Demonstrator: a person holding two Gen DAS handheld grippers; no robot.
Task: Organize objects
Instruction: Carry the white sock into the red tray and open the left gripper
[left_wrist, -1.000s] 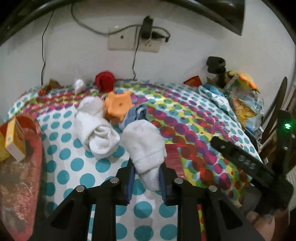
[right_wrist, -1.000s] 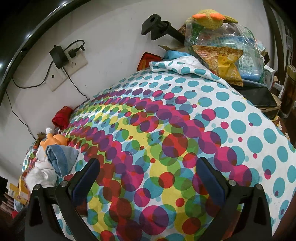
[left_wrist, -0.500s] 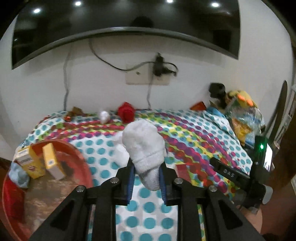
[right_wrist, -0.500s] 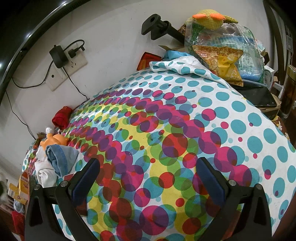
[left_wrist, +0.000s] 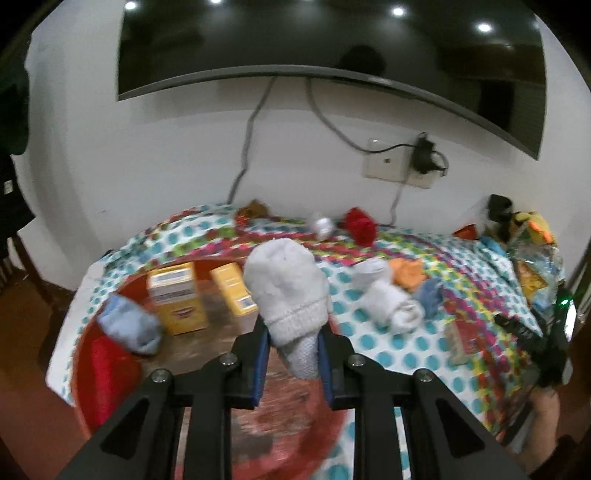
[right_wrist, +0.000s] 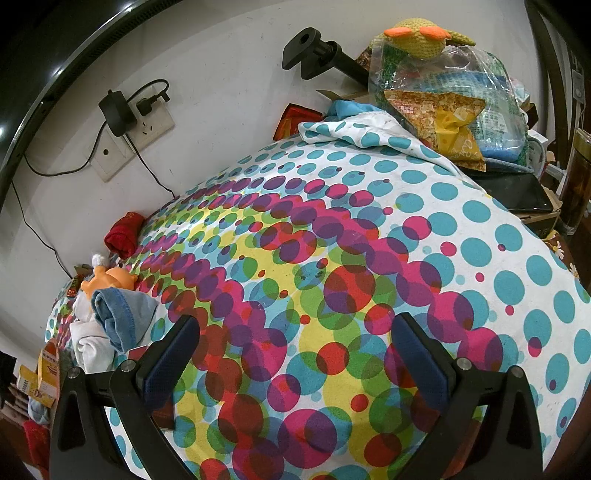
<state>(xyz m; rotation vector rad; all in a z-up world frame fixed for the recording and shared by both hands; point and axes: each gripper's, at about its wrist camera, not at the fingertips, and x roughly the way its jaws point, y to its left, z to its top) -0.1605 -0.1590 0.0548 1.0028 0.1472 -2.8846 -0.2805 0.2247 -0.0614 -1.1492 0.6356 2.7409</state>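
Note:
My left gripper (left_wrist: 291, 343) is shut on a rolled white sock (left_wrist: 286, 288) and holds it above the red round tray (left_wrist: 110, 369) at the table's left end. In the tray lie two yellow boxes (left_wrist: 177, 299), a light blue sock roll (left_wrist: 129, 328) and a red cloth (left_wrist: 107, 373). On the dotted tablecloth to the right lie a white sock roll (left_wrist: 388, 299), a blue sock (left_wrist: 430, 297) and an orange toy (left_wrist: 406, 271). My right gripper (right_wrist: 295, 350) is open and empty, low over the dotted cloth (right_wrist: 369, 240). The blue sock (right_wrist: 122, 317) lies left of it.
A red sock ball (left_wrist: 360, 225) and a small white item (left_wrist: 322, 227) lie near the wall. A red flat packet (left_wrist: 463, 339) lies on the cloth. Snack bags with a yellow knitted toy (right_wrist: 421, 37) and a black mount (right_wrist: 317, 59) crowd the right end. Cables hang from the wall socket (right_wrist: 136, 125).
My left gripper has lifted the white sock off the cloth and carried it left, over the red tray. The right gripper has not moved.

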